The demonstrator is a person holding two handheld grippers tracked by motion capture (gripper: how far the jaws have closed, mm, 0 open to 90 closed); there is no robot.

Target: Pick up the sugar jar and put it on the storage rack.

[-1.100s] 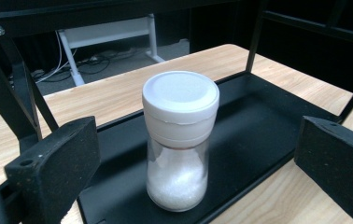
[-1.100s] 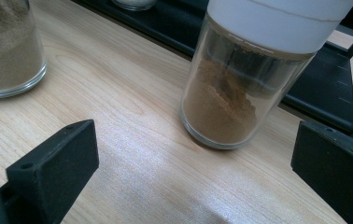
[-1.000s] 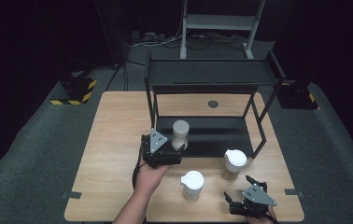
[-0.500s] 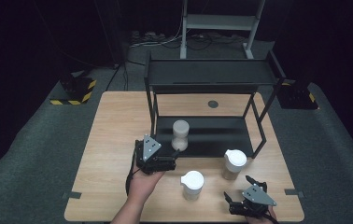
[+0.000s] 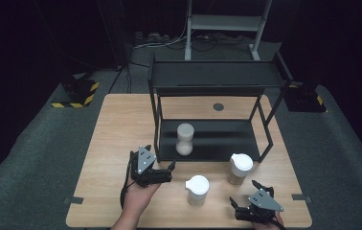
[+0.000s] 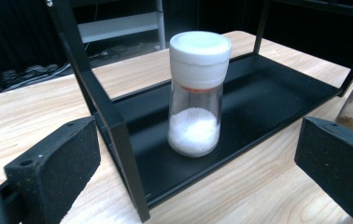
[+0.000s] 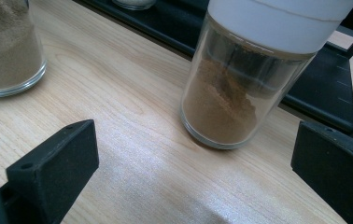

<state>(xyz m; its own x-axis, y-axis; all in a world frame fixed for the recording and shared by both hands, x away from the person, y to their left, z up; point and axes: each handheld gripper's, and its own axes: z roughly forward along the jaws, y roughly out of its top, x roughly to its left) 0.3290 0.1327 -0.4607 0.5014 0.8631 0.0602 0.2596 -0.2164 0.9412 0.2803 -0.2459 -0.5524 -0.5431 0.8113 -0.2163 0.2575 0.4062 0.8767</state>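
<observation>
A glass jar of white grains (image 5: 185, 139) (image 6: 195, 93) with a white lid stands upright on the lower shelf of the black rack (image 5: 217, 76) (image 6: 258, 98), near its front left post. My left gripper (image 5: 166, 172) (image 6: 198, 161) is open on the table just in front of that shelf, facing the jar and apart from it. A jar of brown powder (image 5: 240, 168) (image 7: 237, 84) stands ahead of my open right gripper (image 5: 244, 193) (image 7: 193, 163), not touching it. A third white-lidded jar (image 5: 197, 189) (image 7: 6, 46) holds paler powder.
The wooden table (image 5: 117, 129) ends close behind both grippers. The rack's front left post (image 6: 114, 135) rises between the left jaw and the white-grain jar. A small round grommet (image 5: 218, 106) sits behind the rack.
My left gripper has drawn back from the white-grain jar toward the near side of the table. The jar stays on the lower shelf. The right gripper has not moved.
</observation>
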